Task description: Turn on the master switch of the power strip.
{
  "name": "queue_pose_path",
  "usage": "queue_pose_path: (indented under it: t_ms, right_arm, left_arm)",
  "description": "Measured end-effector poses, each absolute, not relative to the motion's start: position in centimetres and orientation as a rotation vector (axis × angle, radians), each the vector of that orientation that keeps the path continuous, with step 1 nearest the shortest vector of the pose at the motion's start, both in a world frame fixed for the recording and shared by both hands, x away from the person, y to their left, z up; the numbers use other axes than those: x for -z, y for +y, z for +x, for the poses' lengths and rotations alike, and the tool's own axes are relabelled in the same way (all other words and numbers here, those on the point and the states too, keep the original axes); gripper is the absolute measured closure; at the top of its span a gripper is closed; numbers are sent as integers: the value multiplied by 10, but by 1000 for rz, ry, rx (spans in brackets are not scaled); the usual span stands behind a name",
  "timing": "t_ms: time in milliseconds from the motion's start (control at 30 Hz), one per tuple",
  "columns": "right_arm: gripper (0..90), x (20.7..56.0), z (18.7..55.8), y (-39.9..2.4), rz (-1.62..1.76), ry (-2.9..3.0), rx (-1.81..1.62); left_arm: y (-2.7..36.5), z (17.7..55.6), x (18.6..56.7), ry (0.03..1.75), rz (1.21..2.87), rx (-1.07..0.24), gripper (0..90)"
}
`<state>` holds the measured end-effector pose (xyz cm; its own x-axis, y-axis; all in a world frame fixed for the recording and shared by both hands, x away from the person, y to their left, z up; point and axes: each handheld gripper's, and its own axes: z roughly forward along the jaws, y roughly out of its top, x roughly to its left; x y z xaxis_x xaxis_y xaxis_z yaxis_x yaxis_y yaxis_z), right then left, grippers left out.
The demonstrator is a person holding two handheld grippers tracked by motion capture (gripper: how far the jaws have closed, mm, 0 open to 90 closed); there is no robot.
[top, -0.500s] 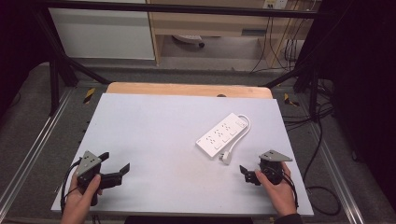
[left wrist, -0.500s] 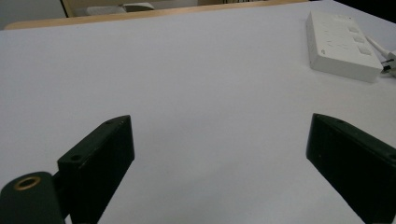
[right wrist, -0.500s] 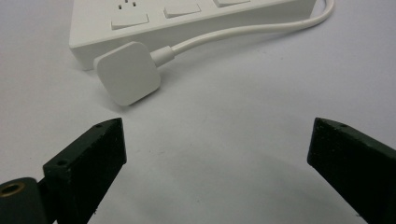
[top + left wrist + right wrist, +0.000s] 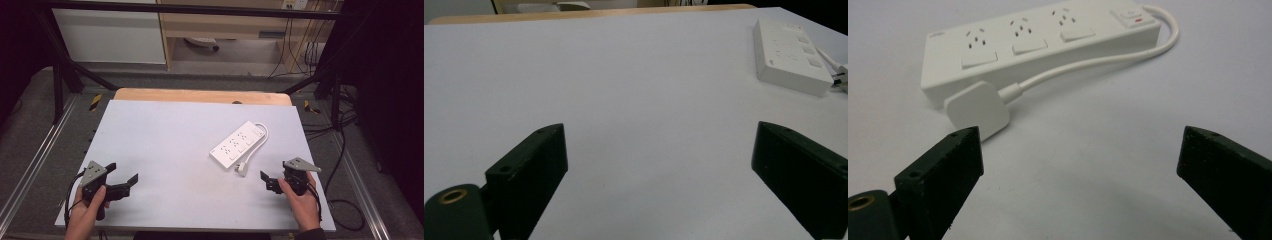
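Observation:
A white power strip (image 4: pixel 237 144) lies at an angle on the right half of the white table (image 4: pixel 165 130), its cable (image 4: pixel 264 134) looping back to a flat white plug (image 4: pixel 242 170) beside its near end. My right gripper (image 4: pixel 274 170), held in a hand at the near right, is open, and just ahead of it lie the plug (image 4: pixel 978 107) and the strip (image 4: pixel 1038 40). The right gripper (image 4: pixel 1080 137) has nothing between its jaws. At the near left a hand holds my left gripper (image 4: pixel 123 171) open and low over bare tabletop. From the left gripper (image 4: pixel 659 135), the strip (image 4: pixel 791 55) is far off to the right.
A wooden board edge (image 4: pixel 200 95) runs along the table's far side. Behind it stand a white cabinet (image 4: pixel 110 35) and black frame legs (image 4: pixel 60 75). Loose cables (image 4: pixel 345 150) lie on the floor off the table's right edge.

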<state>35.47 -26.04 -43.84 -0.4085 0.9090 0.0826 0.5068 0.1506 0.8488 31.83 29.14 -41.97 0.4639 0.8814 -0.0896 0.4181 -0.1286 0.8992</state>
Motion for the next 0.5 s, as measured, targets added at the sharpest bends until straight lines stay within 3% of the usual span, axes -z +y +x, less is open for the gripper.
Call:
queue_pose_path:
  t_ms: [500]
  right_arm:
    - [36,416,396,-270,1344,1916,-1189]
  left_arm:
    - [289,321,421,1117,1738,-607,76]
